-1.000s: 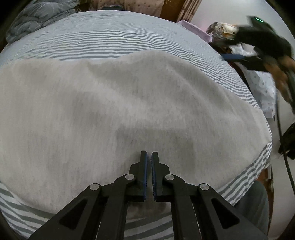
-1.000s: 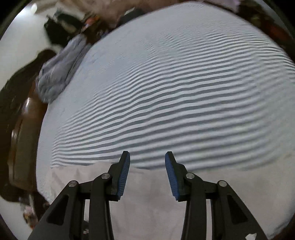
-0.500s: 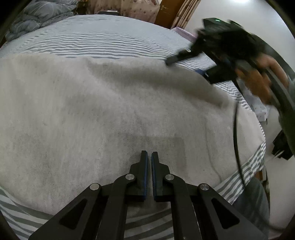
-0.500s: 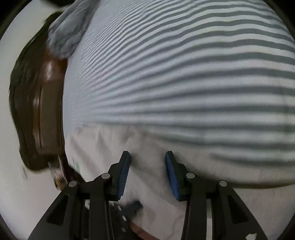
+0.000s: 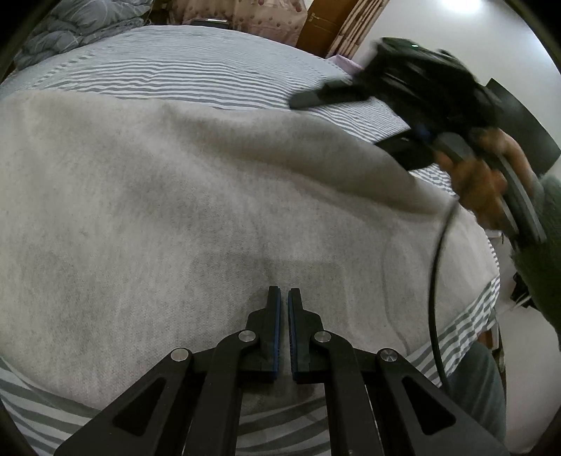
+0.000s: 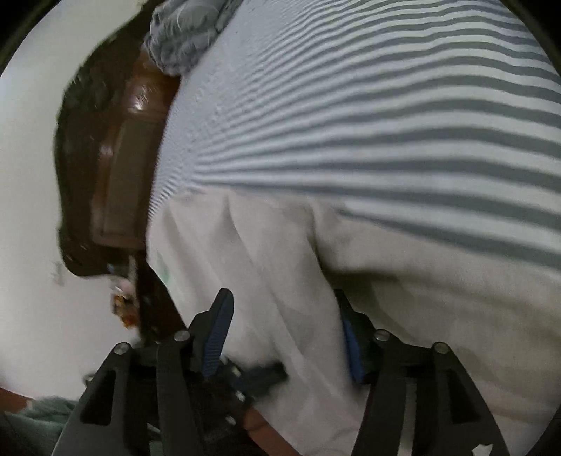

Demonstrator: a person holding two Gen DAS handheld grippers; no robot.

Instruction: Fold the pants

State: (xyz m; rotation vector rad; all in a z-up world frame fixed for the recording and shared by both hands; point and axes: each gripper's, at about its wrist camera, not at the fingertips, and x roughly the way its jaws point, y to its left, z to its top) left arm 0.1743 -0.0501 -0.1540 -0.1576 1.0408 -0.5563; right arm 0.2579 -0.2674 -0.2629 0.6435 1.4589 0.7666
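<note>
**Inspector A:** Left gripper (image 5: pixel 284 298): the jaws stand nearly together, a thin slit between the blue pads (image 5: pixel 277 329). It is low over the near part of the pants (image 5: pixel 210 217). Whether fabric is pinched in that slit, I cannot tell.

**Inspector B:** Right gripper (image 6: pixel 284 322): jaws wide apart. A raised fold of the pants (image 6: pixel 280 266) passes between the two fingers, covering most of the right finger (image 6: pixel 350 347). The pads are not pressed on the cloth. The frame is blurred.

**A:** The pants, pale grey, lie spread on the striped bedsheet (image 5: pixel 196 70), filling the area ahead of and on both sides of the left gripper. Their far right edge is lifted.

**B:** Hand pose?

**A:** In the left view the right gripper (image 5: pixel 354 112) sits ahead and to the right, at that lifted edge, one finger above the cloth and one below. The person's hand (image 5: pixel 487 182) wraps its handle, with a green sleeve (image 5: pixel 540 259) behind and a black cable (image 5: pixel 434 280) hanging from it across the pants.

**B:** Containers: none seen in either view.

**A:** Only the left view shows a quilted grey duvet (image 5: pixel 70 28) far ahead on the left and a wooden door (image 5: pixel 326 21) far ahead.

**B:** Only the right view shows a dark wooden bed frame (image 6: pixel 122 165) to the left of the right gripper, a bunched grey blanket (image 6: pixel 182 31) far ahead on the left, and a white wall (image 6: pixel 28 175) beyond.
</note>
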